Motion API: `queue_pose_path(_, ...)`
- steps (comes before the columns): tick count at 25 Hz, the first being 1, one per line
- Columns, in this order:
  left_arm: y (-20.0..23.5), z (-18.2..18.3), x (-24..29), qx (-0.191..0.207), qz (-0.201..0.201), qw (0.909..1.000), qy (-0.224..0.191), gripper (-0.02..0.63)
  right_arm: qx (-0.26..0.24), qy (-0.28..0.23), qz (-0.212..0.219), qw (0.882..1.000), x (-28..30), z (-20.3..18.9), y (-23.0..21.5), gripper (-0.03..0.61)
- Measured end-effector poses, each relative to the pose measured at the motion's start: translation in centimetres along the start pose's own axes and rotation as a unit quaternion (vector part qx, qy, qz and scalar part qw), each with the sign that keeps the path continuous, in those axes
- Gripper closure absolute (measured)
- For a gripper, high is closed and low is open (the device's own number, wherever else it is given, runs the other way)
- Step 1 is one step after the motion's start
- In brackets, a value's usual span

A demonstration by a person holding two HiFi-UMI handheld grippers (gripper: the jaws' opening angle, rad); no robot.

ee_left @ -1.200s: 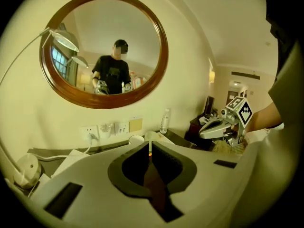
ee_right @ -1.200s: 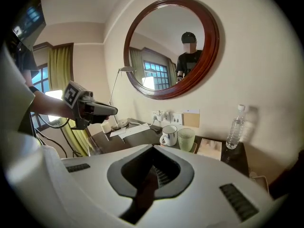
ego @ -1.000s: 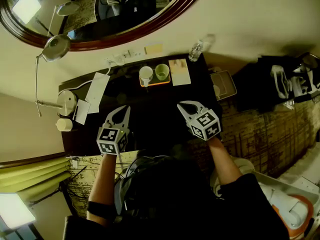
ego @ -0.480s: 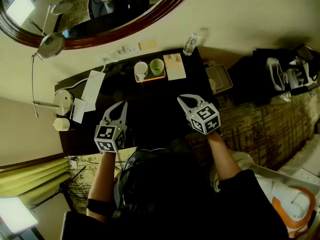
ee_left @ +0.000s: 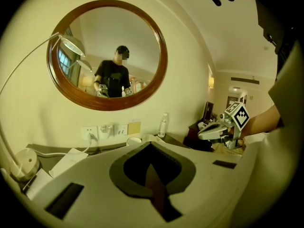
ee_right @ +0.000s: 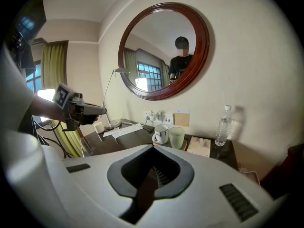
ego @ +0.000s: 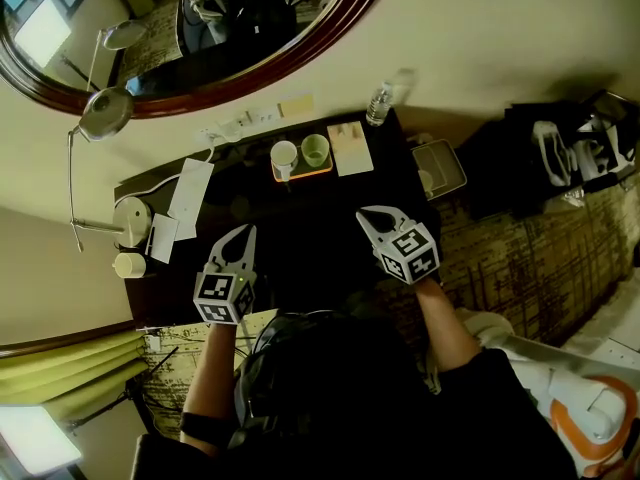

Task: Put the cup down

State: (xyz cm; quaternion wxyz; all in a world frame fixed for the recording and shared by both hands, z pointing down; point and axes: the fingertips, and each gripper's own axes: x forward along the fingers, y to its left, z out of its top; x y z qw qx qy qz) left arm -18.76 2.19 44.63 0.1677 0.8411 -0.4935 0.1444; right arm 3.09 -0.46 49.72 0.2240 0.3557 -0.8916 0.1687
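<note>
Two tools nearest of all, one in each hand, over the near part of the dark bench (ego: 310,218) and well apart from each other. Left tool (ego: 243,233): jaws pressed together, nothing between them, tips toward the wall. Right tool (ego: 368,215): likewise closed tight and empty, tilted a little downward.

Further back, close to the wall, an orange tray (ego: 302,173) on the bench, bearing a white mug (ego: 284,156) and a green cup (ego: 316,149). Both upright and side by side, mug on the left, neither near a tool. Just right of the tray, a flat pale box (ego: 351,148). Beyond it, at the bench's far corner by the wall, a clear water bottle (ego: 378,104), upright.

Toward the left end of the bench: white papers (ego: 191,183), a round lamp base (ego: 132,215) and a small pale cylinder (ego: 128,265).

Farthest, on the wall: a row of sockets (ego: 240,123) with one plug in, and above them a round mirror (ee_left: 107,42) in a dark wooden frame, reflecting a person with both tools raised.
</note>
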Motion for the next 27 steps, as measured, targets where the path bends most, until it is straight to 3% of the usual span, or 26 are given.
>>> queue_pose_path(4,0.2,-0.2,-0.1,-0.003,0.003,1.0000,0.001,0.627,-0.025,0.014,-0.018,0.999,0.1,-0.7,-0.4,0.578)
queue_pose_path(9,0.2,-0.2,0.0,-0.003,0.002,1.0000,0.003,0.627,-0.022,0.009,-0.031,0.999,0.0,-0.8,-1.2,0.578)
queue_pose_path(27,0.6,-1.3,-0.2,-0.014,0.005,0.9997,0.022,0.627,-0.020,0.019,-0.020,0.999,0.5,-0.9,-2.0,0.578)
